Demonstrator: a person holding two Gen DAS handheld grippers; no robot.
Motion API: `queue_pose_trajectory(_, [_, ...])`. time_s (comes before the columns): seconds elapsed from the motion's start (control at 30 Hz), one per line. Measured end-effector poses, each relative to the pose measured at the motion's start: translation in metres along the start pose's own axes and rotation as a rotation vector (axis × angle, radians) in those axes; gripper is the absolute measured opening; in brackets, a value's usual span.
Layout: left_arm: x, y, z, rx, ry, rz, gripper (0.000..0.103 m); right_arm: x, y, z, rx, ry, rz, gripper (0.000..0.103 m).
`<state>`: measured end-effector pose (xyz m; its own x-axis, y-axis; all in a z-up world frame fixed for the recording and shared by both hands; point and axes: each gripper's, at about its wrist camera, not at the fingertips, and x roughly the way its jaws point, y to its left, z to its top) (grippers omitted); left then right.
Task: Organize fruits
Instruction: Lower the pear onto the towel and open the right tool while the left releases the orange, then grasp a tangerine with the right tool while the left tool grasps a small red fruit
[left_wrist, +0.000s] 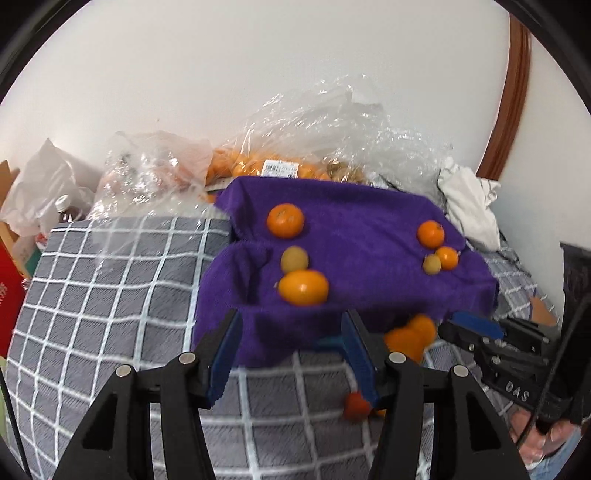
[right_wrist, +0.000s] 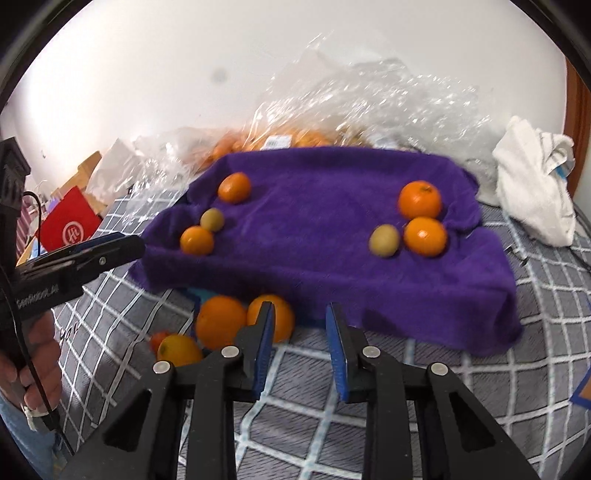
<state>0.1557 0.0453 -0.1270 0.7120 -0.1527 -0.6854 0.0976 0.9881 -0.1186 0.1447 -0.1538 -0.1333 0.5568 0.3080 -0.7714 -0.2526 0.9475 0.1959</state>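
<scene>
Purple towel (right_wrist: 325, 236) carries two trios of fruit: two oranges (right_wrist: 421, 218) and a greenish fruit (right_wrist: 384, 240) per side. More oranges (right_wrist: 221, 321) lie just below its near edge. Left gripper (left_wrist: 291, 350) and right gripper (right_wrist: 299, 343) both gape empty. The right gripper's body reads "DAS".

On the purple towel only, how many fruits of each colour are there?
Orange fruits: 4
Yellow-green fruits: 2
Total on the purple towel: 6
</scene>
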Motion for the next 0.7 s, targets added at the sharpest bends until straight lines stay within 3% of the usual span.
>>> queue_pose_trajectory(0.7, [0.007,0.043,-0.037,-0.126,0.004,-0.094,0.054,0.035,0.026,0.0,-0.045,0.097,-0.032,0.033])
